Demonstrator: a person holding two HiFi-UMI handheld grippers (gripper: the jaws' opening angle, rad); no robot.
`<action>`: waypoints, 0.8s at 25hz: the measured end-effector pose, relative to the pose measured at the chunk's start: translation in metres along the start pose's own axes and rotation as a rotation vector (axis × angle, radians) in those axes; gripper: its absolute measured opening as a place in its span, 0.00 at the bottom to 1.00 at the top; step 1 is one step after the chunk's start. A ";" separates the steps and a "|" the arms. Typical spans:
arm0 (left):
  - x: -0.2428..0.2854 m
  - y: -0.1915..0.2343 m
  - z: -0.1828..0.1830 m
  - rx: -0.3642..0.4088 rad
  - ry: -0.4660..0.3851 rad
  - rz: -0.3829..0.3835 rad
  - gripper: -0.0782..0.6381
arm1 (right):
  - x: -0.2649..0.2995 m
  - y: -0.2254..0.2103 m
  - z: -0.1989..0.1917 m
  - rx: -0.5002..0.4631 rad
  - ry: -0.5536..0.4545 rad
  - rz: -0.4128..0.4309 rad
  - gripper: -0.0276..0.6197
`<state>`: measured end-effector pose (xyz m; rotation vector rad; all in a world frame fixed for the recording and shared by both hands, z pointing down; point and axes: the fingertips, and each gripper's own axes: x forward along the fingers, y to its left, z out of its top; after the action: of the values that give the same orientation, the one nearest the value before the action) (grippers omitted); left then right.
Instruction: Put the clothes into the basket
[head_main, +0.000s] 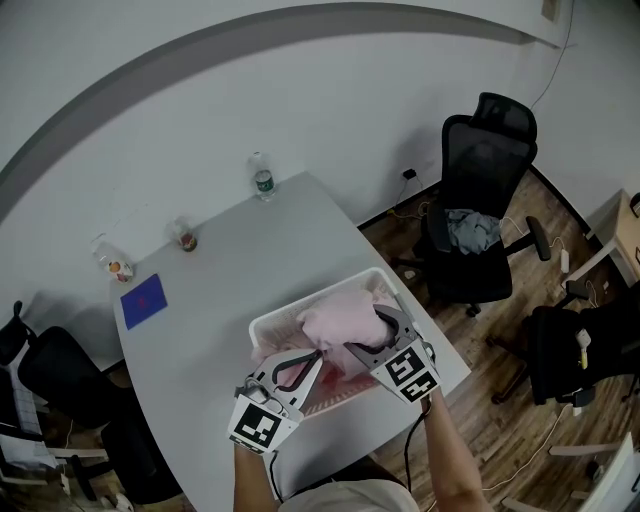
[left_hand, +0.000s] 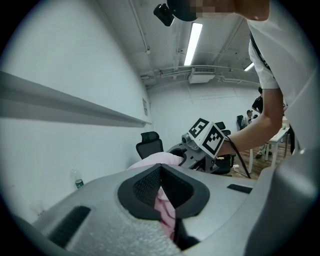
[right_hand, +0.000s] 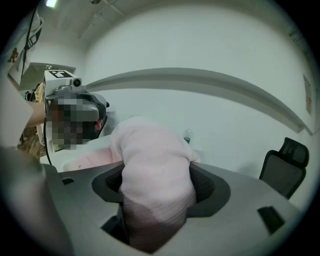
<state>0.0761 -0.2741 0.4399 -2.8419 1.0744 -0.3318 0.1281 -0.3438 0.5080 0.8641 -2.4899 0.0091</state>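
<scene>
A clear bottle (head_main: 262, 178), a small jar (head_main: 185, 237) and a blue pad (head_main: 144, 299) sit on the far left of the white table (head_main: 250, 260), well apart from the basket (head_main: 290, 308) at its near right edge. 1 black office chair (head_main: 482, 190) stands to the right on wood floor. The pink garment (head_main: 340, 318) lies heaped in the basket. The left gripper (head_main: 310, 358) has its fingers pinched together on a thin fold of it. The right gripper (head_main: 390, 325) has its fingers clamped round a thick bunch.
</scene>
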 end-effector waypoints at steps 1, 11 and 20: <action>0.001 0.000 -0.004 0.007 0.003 -0.007 0.12 | 0.003 0.001 -0.006 -0.002 0.017 0.001 0.50; 0.007 -0.001 -0.031 0.011 0.050 -0.040 0.12 | 0.026 0.009 -0.050 -0.032 0.179 0.073 0.53; 0.013 -0.001 -0.039 0.014 0.083 -0.052 0.12 | 0.034 0.026 -0.075 -0.078 0.331 0.200 0.58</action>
<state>0.0766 -0.2822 0.4803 -2.8705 1.0092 -0.4641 0.1241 -0.3304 0.5935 0.5294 -2.2371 0.1130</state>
